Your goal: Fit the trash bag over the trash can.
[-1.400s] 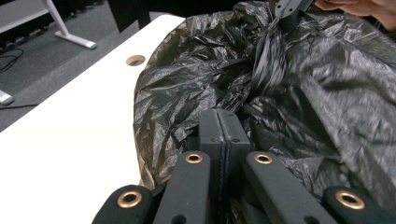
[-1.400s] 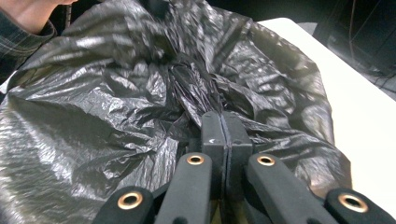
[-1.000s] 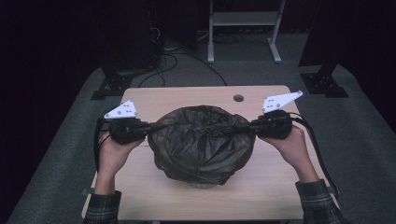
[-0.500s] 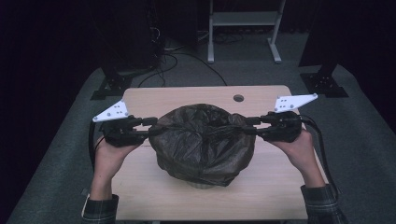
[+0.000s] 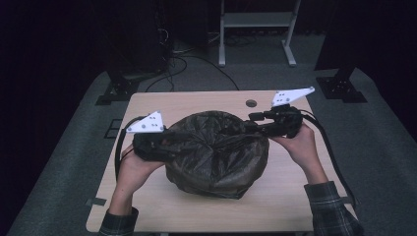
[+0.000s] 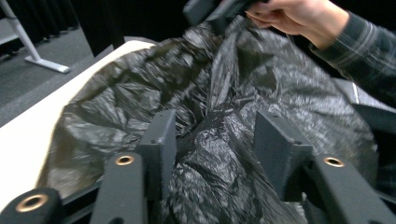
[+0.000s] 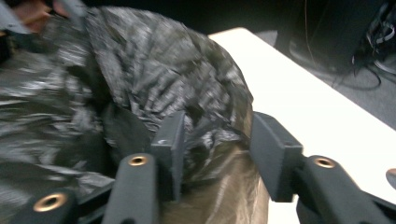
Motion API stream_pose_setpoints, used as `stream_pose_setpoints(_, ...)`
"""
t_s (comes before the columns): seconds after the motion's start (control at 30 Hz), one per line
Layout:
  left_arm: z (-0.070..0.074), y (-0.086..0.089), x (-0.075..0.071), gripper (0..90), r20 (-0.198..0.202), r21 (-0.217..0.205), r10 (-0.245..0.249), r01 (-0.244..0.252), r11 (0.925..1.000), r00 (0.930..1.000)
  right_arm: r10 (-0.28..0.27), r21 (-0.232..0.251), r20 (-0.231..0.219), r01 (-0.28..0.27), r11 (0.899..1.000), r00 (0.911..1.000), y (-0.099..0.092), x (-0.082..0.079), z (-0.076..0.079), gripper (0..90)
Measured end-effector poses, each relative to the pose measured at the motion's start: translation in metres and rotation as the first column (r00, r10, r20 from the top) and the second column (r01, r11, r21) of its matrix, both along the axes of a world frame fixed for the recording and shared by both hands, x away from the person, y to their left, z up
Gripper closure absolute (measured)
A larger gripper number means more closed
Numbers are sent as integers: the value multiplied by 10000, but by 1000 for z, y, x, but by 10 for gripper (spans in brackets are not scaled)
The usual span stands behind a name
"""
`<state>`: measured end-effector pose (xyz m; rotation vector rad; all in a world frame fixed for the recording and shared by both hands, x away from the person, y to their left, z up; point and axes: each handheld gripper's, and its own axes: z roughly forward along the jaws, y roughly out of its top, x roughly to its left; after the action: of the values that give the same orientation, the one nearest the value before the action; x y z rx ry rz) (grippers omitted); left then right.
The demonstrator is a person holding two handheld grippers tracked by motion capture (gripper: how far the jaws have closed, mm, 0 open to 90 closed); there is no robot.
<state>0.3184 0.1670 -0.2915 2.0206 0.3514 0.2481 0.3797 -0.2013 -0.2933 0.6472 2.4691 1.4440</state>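
One crumpled black plastic bag (image 5: pixel 216 152), bulging in a rounded mound, sits in the middle of the single pale wooden table (image 5: pixel 147 105). At its left side the left gripper (image 6: pixel 212 140) has just been opening; its jaws stand apart with bag film bunched between them. At the bag's right rim the right gripper (image 7: pixel 215 140) likewise gapes, plastic between its jaws.

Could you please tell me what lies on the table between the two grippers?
In the high view, the black plastic bag lies between the left gripper and the right gripper.
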Motion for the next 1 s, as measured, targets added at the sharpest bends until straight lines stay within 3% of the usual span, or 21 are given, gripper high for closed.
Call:
stream_pose_setpoints(0.1, -2, -2, -2, 675, 106, 361, -106, 102, 9993, 9999, -115, -324, -116, 111, 9994, 9999, 4, 5, -6, 732)
stream_pose_setpoints(0.17, -3, -2, -7, 806, 97, 724, -405, 397, 9966, 9991, 7, -174, -199, -10, 9998, 9998, 5, 6, -8, 819)
stream_pose_setpoints(0.23, -4, -1, -9, 898, -76, 693, -647, 650, 9955, 9979, -25, -91, -124, 24, 10000, 9999, 5, 5, -8, 893)
stream_pose_setpoints(0.33, -5, 0, -13, 900, -161, 617, -702, 710, 9956, 9974, -350, -111, -71, 349, 9993, 9994, 3, 8, -8, 897)
stream_pose_setpoints(0.37, -5, 5, -17, 900, -209, 318, -868, 874, 9957, 9960, -529, -80, -37, 529, 9986, 9986, 1, 10, -8, 897)
stream_pose_setpoints(0.47, -6, 13, -25, 900, -291, -56, -1143, 1141, 9934, 9930, -994, 77, 33, 994, 9950, 9950, -5, 13, -9, 898)
stream_pose_setpoints(0.67, -16, 27, -37, 900, -662, -249, -1462, 1449, 9891, 9870, -1867, 88, 24, 1866, 9824, 9824, -15, 19, -18, 888)
stream_pose_setpoints(0.73, -19, 32, -39, 896, -574, -334, -1292, 1275, 9913, 9900, -1955, 409, 128, 1949, 9800, 9806, -17, 18, -19, 688)
stream_pose_setpoints(0.83, -16, 40, -39, 748, -392, -680, -995, 967, 9930, 9943, -1888, 1022, 146, 1864, 9771, 9819, -21, 12, -13, 587)
stream_pose_setpoints(0.97, -8, 45, -37, 615, -135, -954, -725, 709, 9929, 9973, -1649, 1125, 359, 1600, 9807, 9857, -22, 1, -4, 553)
stream_pose_setpoints(1.0, 0, 46, -34, 572, 72, -1006, -480, 484, 9937, 9988, -1467, 1150, 509, 1401, 9834, 9879, -22, -8, 2, 543)
